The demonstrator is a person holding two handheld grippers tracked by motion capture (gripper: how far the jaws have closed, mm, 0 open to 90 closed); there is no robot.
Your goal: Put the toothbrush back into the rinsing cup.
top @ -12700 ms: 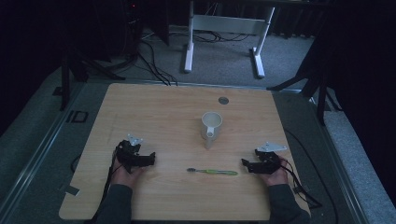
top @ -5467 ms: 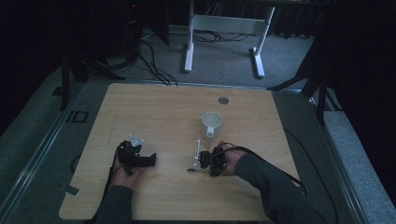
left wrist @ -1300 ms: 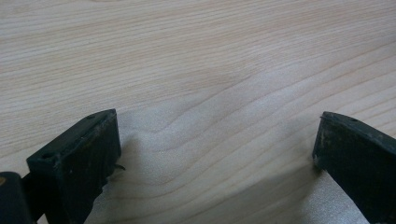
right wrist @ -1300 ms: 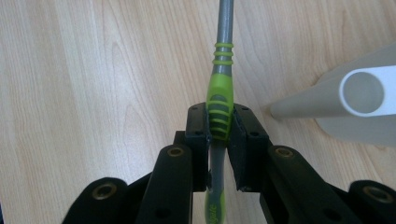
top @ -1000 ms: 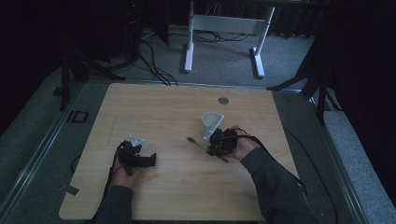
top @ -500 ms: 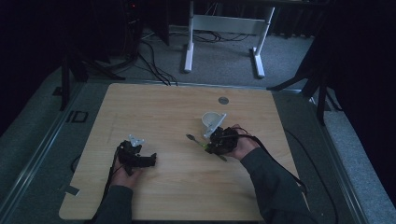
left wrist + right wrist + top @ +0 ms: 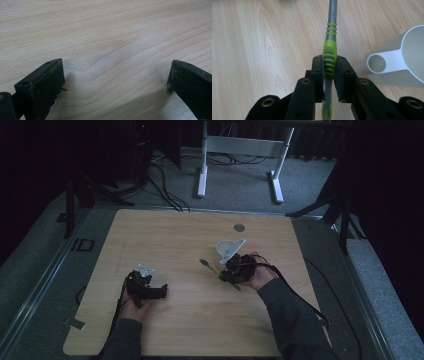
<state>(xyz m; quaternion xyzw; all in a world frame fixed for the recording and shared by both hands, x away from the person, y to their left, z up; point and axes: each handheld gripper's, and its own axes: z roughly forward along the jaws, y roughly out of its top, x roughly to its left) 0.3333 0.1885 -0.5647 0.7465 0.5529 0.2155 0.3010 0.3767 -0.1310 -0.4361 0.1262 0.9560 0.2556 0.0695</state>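
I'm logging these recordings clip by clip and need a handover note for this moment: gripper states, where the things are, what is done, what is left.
Right gripper: shut on the toothbrush, jaws clamped on the green grip, grey neck pointing away, held off the table just beside the white cup.
Left gripper: open, holding nothing, resting on the wood at the near left.
Done: toothbrush is picked up and brought to the cup.
Left, most likely: tip the toothbrush into the cup and release; the cup's handle faces the right gripper, so mind it.

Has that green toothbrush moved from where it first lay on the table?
Yes. The toothbrush, first near the front edge, is now up beside the white cup, in the right gripper.
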